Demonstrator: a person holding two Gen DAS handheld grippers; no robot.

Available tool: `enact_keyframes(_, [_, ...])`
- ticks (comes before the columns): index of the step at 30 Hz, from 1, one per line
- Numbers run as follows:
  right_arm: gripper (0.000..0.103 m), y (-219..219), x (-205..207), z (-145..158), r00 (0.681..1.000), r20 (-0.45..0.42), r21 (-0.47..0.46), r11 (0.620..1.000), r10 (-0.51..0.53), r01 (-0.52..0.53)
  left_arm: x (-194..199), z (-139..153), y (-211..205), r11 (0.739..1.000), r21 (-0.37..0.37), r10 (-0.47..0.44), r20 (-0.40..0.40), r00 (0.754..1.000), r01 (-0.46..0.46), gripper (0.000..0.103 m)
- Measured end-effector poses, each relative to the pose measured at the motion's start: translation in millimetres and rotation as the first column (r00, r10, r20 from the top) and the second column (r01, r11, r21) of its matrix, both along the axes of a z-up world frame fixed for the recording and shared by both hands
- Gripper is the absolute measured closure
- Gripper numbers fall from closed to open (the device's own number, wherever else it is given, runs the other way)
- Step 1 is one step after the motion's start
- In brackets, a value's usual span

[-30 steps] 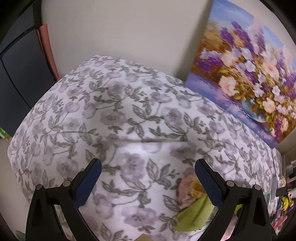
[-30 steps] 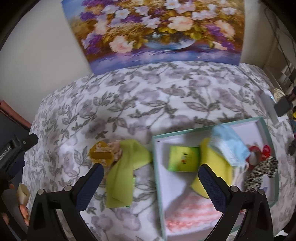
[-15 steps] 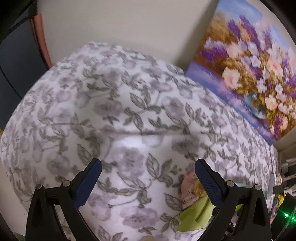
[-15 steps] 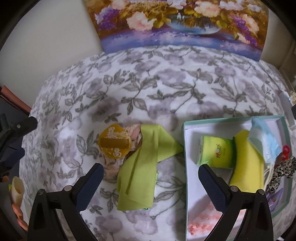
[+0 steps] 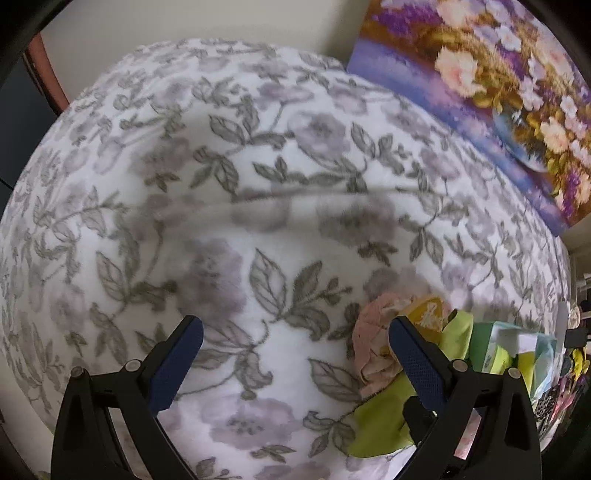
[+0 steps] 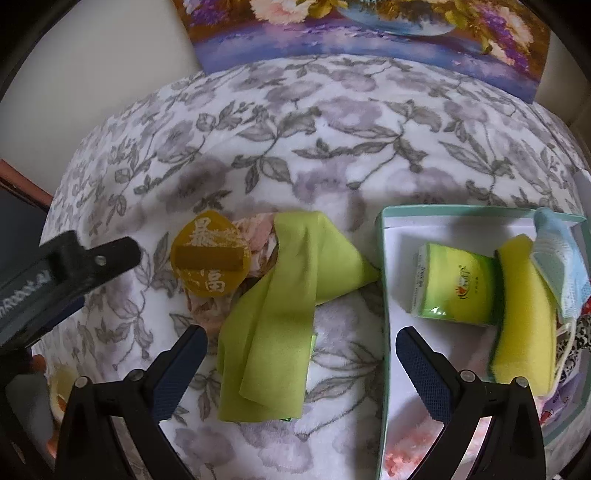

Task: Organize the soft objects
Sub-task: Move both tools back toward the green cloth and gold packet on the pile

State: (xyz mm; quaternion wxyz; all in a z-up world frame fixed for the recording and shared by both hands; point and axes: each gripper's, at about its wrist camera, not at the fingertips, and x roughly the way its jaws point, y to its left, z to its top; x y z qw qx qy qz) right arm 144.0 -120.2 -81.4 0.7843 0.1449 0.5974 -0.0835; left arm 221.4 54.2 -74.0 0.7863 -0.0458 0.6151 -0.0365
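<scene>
A lime-green cloth [image 6: 275,314] lies folded on the floral blanket [image 6: 332,147], just ahead of my open right gripper [image 6: 301,349]. Left of the cloth sit an orange round pouch [image 6: 210,256] with white characters and a pink floral fabric [image 6: 258,236] under it. A mint-rimmed white box [image 6: 384,280] at the right holds a green tissue pack [image 6: 458,286], a yellow sponge [image 6: 524,314], a blue mask [image 6: 557,266] and a pink towel [image 6: 410,446]. My open left gripper [image 5: 295,341] hovers over bare blanket; the pink fabric [image 5: 373,343] and green cloth [image 5: 380,421] lie by its right finger.
A flower painting [image 6: 369,33] leans on the wall behind the blanket. The left gripper's black body [image 6: 55,280] reaches in at the left of the right wrist view. Leopard-print and red items [image 6: 576,339] sit at the box's right edge. Dark furniture [image 5: 22,110] stands far left.
The right gripper has moved left and lower, from over the box toward the green cloth. The left gripper has come closer to the blanket and the pile. Both stayed open.
</scene>
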Motion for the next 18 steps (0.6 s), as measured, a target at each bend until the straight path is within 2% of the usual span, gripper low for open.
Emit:
enact_keyframes(7, [0.0, 3, 0, -8, 1.0, -0.017, -0.018, 1.0, 0.016, -0.016, 2, -16, -5, 1.0, -0.002, 0.005, -0.04, 0.999, -0.005, 0.002])
enact_keyframes(18, [0.004, 6, 3, 4, 1.0, 0.012, -0.037, 0.999, 0.021, -0.02, 6, -9, 1, 0.999, -0.004, 0.04, -0.021, 0.999, -0.04, 0.002])
